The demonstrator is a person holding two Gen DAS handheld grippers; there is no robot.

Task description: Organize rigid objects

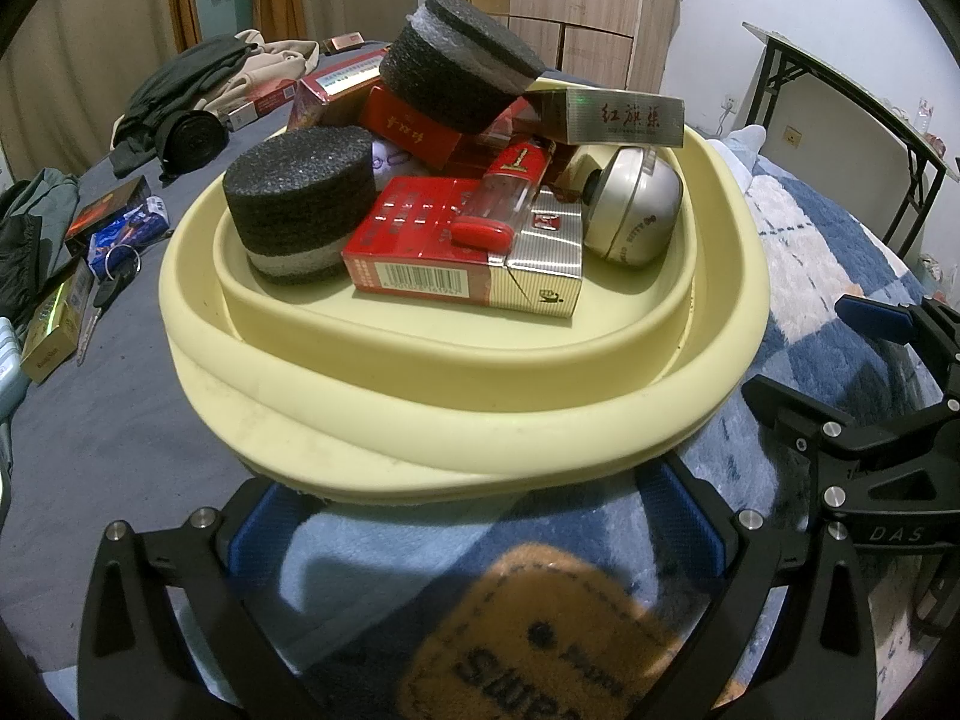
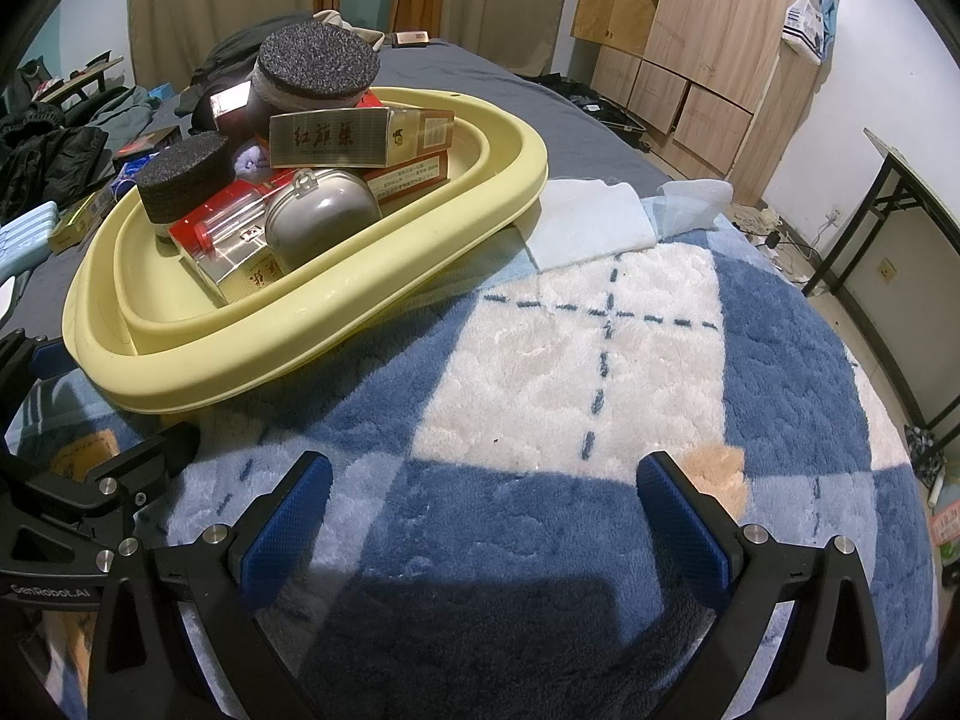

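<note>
Blue-and-white fleece blanket (image 2: 570, 372) covers the bed; wooden wardrobe (image 2: 708, 36) behind.

gold carton (image 1: 624, 115) on top of the pile says 红旗渠, the right tool's frame (image 1: 888, 534) has "DAS" on it, left tool's frame (image 2: 51, 591) reads "GenRobot.AI"

Pale yellow basin (image 1: 456, 396) of red, silver and black things on a blue-and-white blanket (image 2: 600, 360).

The blanket is checked in dark blue, light blue and cream, with dashed blue lines; a tan patch (image 1: 540, 642) bears dark lettering. In the basin: black speckled foam discs (image 1: 300, 192) with a white band, red cigarette packs (image 1: 414, 240), one silver-striped, a gold-beige carton (image 1: 618, 117) with red characters, a silver round case (image 1: 630, 210). Gripper pads (image 2: 684, 522) are blue on black frames.
</note>
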